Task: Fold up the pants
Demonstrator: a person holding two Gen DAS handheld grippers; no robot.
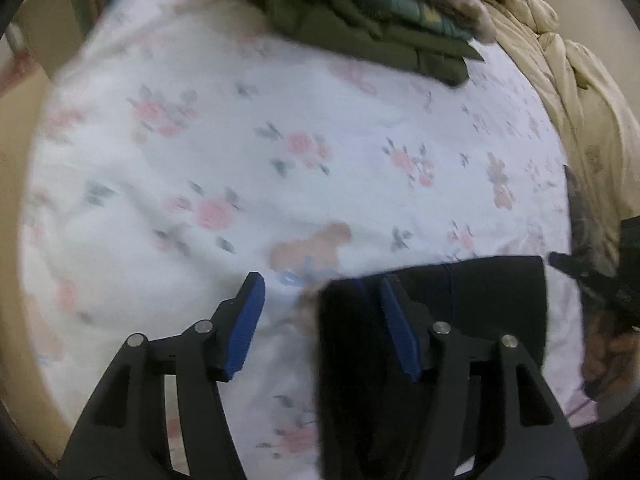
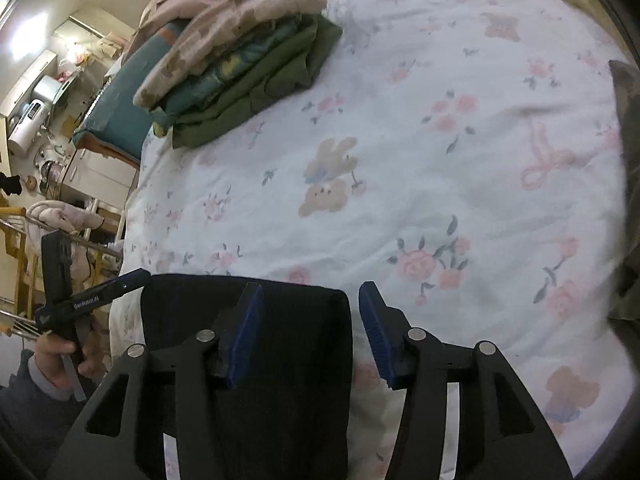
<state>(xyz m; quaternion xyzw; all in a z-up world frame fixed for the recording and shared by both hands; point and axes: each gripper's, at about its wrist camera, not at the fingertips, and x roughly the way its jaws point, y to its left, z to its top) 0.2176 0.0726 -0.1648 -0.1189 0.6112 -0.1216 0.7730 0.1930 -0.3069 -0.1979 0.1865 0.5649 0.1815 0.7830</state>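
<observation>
Soft white bedding (image 2: 460,80) printed with pink roses and tan bears spreads under us. Our left gripper (image 1: 322,320) stands parted, ribbed blue pads (image 1: 244,328) apart, one straddling the edge of the dark pants (image 1: 480,300); nothing is pinched. Our right gripper (image 2: 310,332) gapes likewise, its left pad over the same smooth, flat-folded rectangle (image 2: 280,400), its right over bare sheet. Those pants lie at the near edge of the bed. Farther off sits a stack of folded clothes (image 2: 248,80), olive, teal and fuzzy beige, with a puffy cream quilt (image 1: 560,80) at right.
</observation>
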